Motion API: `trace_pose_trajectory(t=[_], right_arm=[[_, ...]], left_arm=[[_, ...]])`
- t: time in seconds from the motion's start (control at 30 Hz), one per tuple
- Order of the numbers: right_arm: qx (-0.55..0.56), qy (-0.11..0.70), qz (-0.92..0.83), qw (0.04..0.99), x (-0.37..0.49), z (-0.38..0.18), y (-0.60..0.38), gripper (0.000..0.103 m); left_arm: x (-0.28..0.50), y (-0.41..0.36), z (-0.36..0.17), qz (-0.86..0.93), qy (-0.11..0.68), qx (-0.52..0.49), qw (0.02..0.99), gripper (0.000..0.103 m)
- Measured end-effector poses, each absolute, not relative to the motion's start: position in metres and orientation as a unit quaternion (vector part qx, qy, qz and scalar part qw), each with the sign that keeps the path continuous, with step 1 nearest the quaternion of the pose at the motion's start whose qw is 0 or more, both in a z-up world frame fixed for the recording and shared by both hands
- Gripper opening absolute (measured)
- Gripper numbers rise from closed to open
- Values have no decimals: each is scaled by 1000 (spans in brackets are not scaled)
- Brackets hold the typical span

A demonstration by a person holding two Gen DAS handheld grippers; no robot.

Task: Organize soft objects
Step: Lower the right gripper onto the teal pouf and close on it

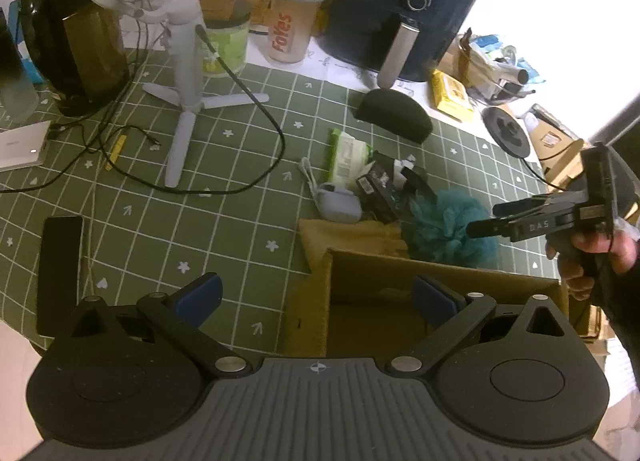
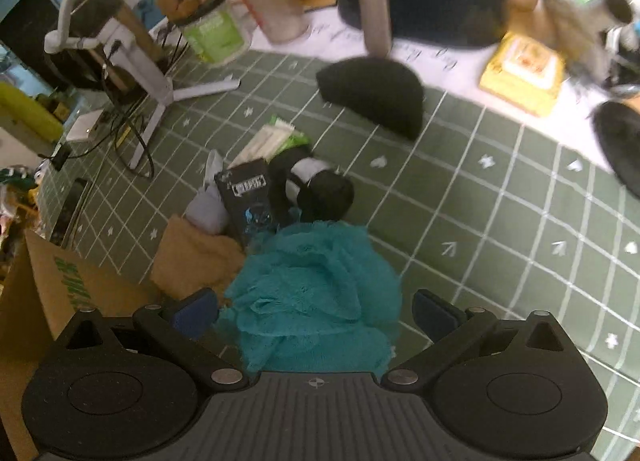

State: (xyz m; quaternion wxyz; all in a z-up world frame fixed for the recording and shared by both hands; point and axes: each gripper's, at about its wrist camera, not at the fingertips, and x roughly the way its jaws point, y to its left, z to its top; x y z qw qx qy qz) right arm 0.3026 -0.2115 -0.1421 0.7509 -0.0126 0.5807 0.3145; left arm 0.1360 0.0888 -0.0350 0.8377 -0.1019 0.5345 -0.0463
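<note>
Right hand-held gripper (image 2: 316, 313) hung over the teal bath pouf (image 2: 316, 289), jaws spread wide either side of it, nothing gripped. Pouf lay on the green gridded worktop (image 2: 500, 197), just beside the cardboard box (image 1: 400, 293) and a tan cloth (image 2: 192, 257). Left hand-held gripper (image 1: 316, 297) was released too, empty, hovering at the box's edge.

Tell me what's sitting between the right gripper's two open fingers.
The fluffy teal mesh bath pouf fills the gap between the right gripper fingers, which are spread and not yet closed on it; the right wrist view shows this.
</note>
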Motion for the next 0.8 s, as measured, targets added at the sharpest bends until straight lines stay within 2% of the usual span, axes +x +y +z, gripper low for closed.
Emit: trace_pose_trajectory(t=[0.27,0.47,0.67,0.8], right_arm=[[24,615,329,716,314,-179,-205,100],[35,626,327,707,315,-188,-202,92],[33,628,328,705,308,-185,-204,76],[37,614,321,720,302,-175,-212,61]], left_arm=[[143,90,-35,-35,540,-97,835,103],[147,85,-31,-32,544,-79,835,103],[154,78,-29,-35,548,-62,834,103],[157,74,-27,-41,547,-52,835,103]])
